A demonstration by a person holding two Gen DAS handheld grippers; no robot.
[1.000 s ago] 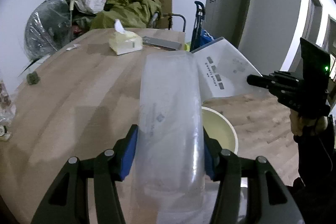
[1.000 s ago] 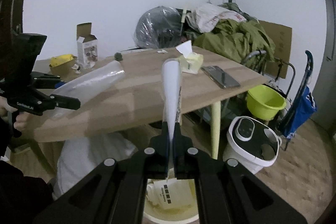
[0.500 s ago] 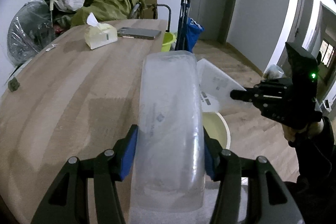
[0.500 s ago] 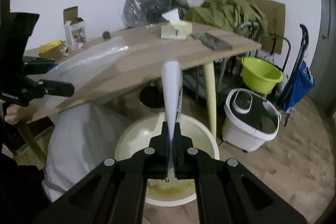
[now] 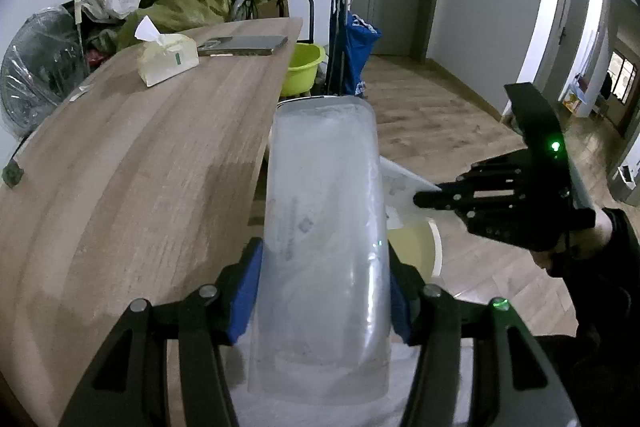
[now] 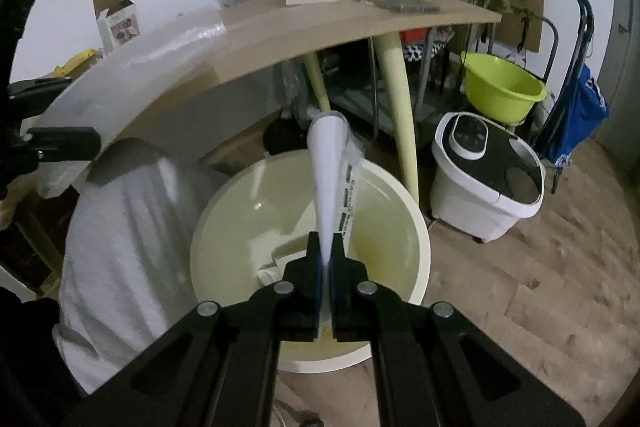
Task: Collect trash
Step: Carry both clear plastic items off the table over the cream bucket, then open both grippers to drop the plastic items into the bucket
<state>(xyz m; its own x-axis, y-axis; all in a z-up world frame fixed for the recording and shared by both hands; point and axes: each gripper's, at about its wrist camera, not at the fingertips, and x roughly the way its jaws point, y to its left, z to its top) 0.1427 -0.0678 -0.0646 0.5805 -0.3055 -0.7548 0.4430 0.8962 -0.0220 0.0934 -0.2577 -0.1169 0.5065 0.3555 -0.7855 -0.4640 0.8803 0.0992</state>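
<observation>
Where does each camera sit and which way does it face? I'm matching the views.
Left wrist: on the left gripper, facing along the table; clear plastic package clamped, right gripper alongside.
Right wrist: on the right gripper, facing down into the cream bin; white packet pinched.
Shared: bin, table, green basin.

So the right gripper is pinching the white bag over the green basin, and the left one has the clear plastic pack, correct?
Not quite: the right gripper holds the white bag over the cream bin, not the green basin, which sits farther off beside the table leg. The right wrist view shows this. The left gripper does hold the clear plastic pack.
</observation>
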